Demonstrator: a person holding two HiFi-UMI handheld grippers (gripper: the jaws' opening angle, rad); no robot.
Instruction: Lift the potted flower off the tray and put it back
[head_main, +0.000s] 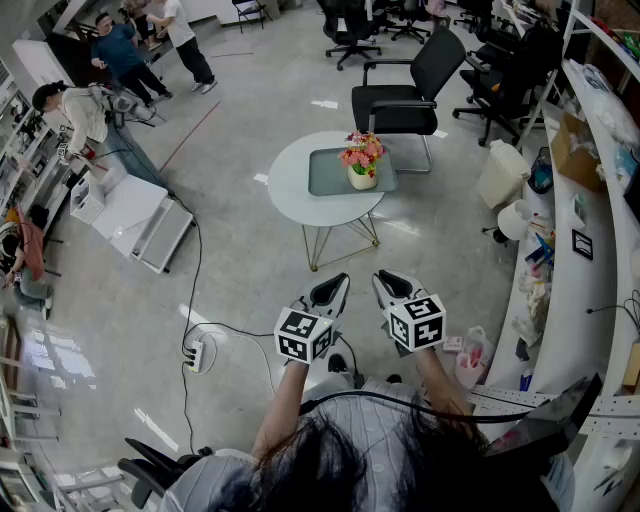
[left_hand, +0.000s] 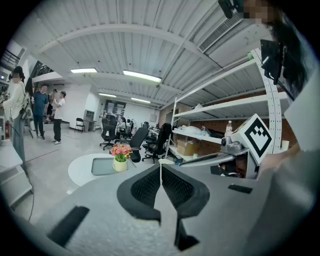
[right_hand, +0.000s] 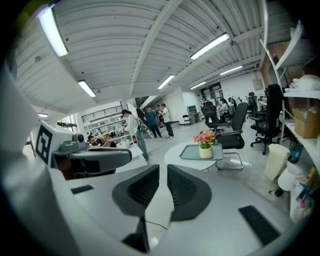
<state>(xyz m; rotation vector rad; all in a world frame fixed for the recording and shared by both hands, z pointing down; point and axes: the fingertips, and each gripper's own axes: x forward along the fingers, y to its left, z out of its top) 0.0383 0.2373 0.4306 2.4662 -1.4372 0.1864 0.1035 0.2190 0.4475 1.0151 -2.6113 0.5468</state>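
Potted flower at rest on the right half of a grey tray, which lies on a round white table in the upper centre of the head view. A black office chair is seen just above the table. The left gripper and right gripper are held side by side in the lower centre of the frame, well apart from the table. In the left gripper view the jaws are pressed fully together; in the right gripper view only a thin slit shows between them. Nothing is held by either.

The cream pot is judged to be rigid, smooth and probably light. The soft, easily crushed blossoms above it may make it top-heavy. Hold is best taken on the pot wall below the rim, from opposite sides, with the pot kept upright.
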